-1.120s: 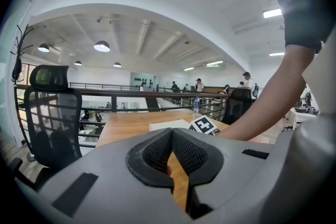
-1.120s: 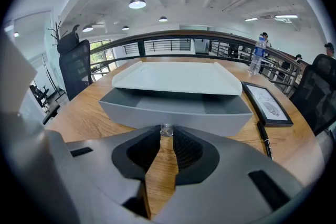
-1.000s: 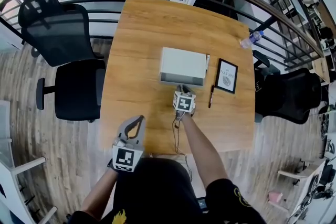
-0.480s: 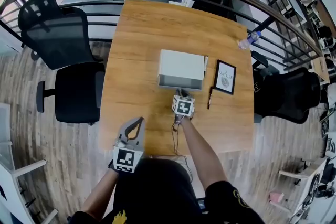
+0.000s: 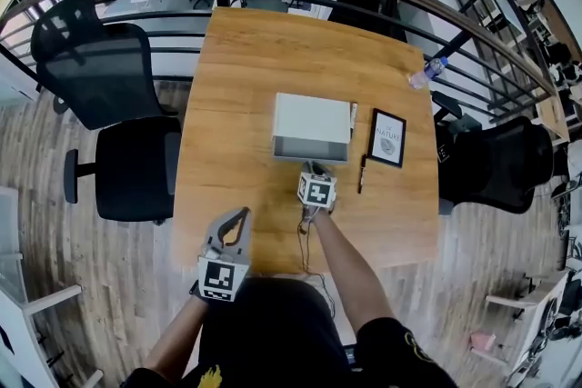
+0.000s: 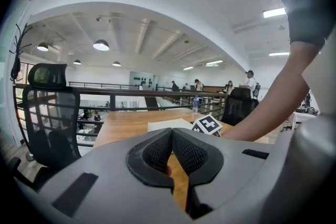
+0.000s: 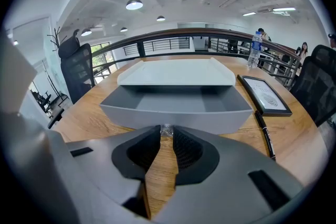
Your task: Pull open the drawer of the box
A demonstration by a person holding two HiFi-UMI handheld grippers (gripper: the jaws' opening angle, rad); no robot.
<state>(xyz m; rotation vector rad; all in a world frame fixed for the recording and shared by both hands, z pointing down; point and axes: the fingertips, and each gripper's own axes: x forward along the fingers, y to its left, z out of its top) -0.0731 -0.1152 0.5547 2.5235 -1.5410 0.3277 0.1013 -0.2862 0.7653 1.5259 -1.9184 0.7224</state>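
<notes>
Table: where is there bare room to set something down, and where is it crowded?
Bare wood: the left half of the table, from the box to the left edge, and the far strip between box and railing. Crowded: right of the box, where pen and picture frame lie, and before the open drawer, where the right gripper jaws hold its knob.

Left tongs sit near level, tips together; right tongs angle down, pinching a knob.
</notes>
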